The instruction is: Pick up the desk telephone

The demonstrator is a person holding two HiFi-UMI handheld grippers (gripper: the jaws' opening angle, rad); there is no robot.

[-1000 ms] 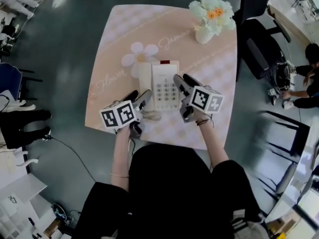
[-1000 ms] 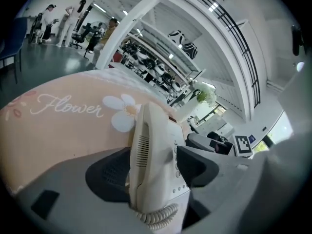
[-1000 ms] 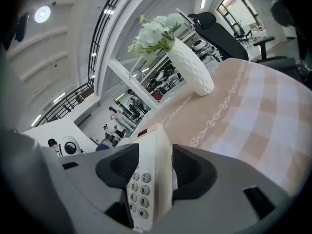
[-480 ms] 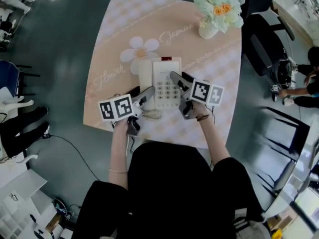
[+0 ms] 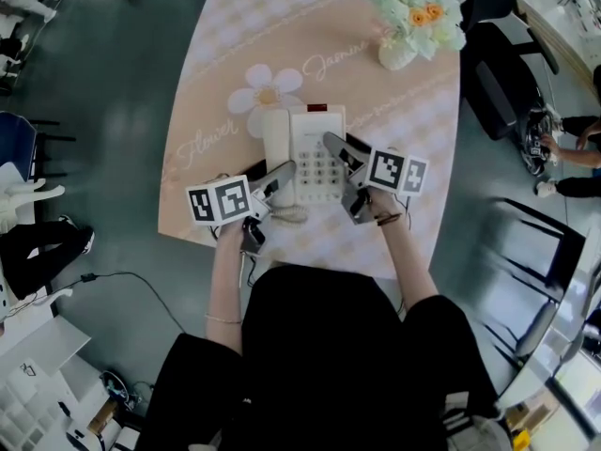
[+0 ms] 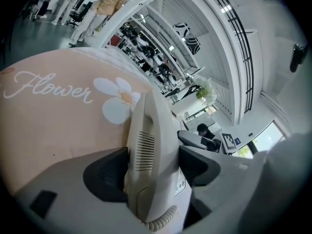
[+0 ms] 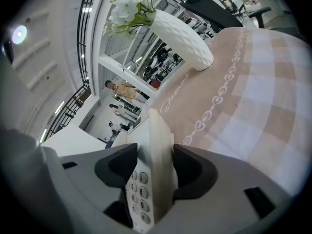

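**Two-gripper grasp on phone: seat both grips, then lift level**

Phone [image 5: 310, 153] lies flat on the counter [image 5: 404, 224], keypad up, not lifted.

Left gripper [image 6: 153, 162]: jaws wide apart, with the handset [image 6: 146, 126] side of the phone between them. The pads sit close to both flanks, but no squeeze is evident.

Right gripper [image 7: 155, 167]: jaws closing, with the phone's right edge between them. One pad is on the keypad side, the other on the outer side.

Judgement on the step in hand, which is to secure both grips before any lift:
- Left: the handset likely only rests in its cradle. Clamp so it is pinned to the base, or it may come away alone.
- Right: the bite looks shallow and the plastic smooth, so push deeper before closing fully.
- Raise both sides together and level. An uneven lift could tip the body and slide the handset.
- The cord [image 5: 286, 216] coils at the near edge, just beside the left gripper. Keep it out of the jaws.
- The vase [image 5: 413, 26] is well apart and poses no hazard.
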